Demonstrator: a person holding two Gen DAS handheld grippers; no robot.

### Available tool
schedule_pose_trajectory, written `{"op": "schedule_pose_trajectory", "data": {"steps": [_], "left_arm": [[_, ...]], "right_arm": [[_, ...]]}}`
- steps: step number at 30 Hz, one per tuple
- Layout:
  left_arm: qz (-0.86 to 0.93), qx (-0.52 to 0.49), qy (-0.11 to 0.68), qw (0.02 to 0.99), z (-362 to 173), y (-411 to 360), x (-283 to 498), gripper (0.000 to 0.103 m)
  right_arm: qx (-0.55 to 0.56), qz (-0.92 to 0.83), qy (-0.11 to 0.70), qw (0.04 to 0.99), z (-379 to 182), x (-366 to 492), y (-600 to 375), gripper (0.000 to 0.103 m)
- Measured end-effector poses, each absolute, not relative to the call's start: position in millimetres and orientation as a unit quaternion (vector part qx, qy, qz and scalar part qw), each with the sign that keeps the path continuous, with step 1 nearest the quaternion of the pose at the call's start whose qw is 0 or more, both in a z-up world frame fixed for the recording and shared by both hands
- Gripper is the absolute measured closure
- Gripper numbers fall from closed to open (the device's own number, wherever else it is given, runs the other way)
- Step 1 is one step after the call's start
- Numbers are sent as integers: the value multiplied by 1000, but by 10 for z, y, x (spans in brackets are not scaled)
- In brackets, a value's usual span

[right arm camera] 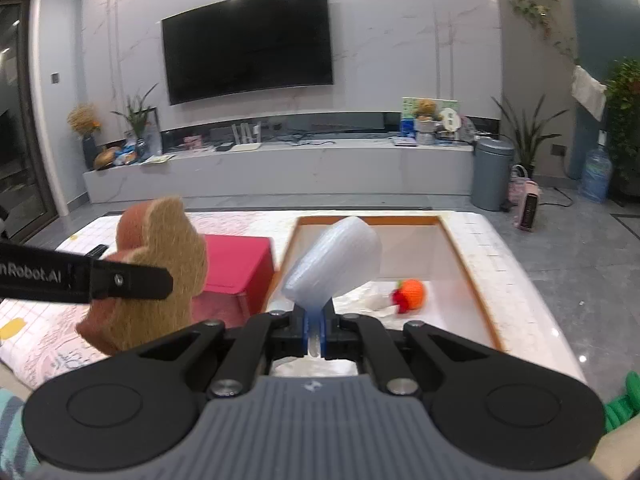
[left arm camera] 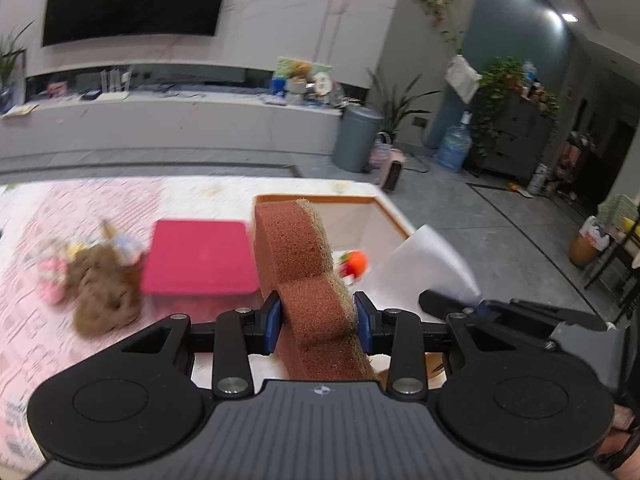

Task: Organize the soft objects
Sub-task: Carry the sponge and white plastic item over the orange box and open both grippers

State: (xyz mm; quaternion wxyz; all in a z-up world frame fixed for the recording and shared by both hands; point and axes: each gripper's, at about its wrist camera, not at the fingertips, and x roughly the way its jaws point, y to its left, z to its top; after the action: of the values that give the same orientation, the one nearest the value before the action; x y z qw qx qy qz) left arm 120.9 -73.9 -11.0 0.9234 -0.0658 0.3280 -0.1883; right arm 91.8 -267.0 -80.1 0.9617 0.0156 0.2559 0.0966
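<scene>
Plush toys (left arm camera: 96, 280) at left blurred, hard to read, left gripper (left arm camera: 318, 322) clamped on upright sponge (left arm camera: 298, 258) at centre, right gripper (right arm camera: 316, 330) pinched on white foam sheet (right arm camera: 336, 266) before white box (right arm camera: 476, 276), orange toy (right arm camera: 412, 294) inside.

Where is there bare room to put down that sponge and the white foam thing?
Most of the white bin's floor is bare: only a small orange toy lies in it. The pink cloth beyond the red box also looks free. It is crowded left of that box, where a brown plush toy and smaller toys lie together.
</scene>
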Motion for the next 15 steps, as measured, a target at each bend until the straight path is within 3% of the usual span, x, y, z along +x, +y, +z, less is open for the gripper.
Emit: {"op": "schedule_pose_trajectory", "data": {"steps": [15], "left_arm": [[-235,1,362,902,-217,-1513,1747,61]], "right_arm": [[-22,63,295,953,-957,1378,-3186,101]]}}
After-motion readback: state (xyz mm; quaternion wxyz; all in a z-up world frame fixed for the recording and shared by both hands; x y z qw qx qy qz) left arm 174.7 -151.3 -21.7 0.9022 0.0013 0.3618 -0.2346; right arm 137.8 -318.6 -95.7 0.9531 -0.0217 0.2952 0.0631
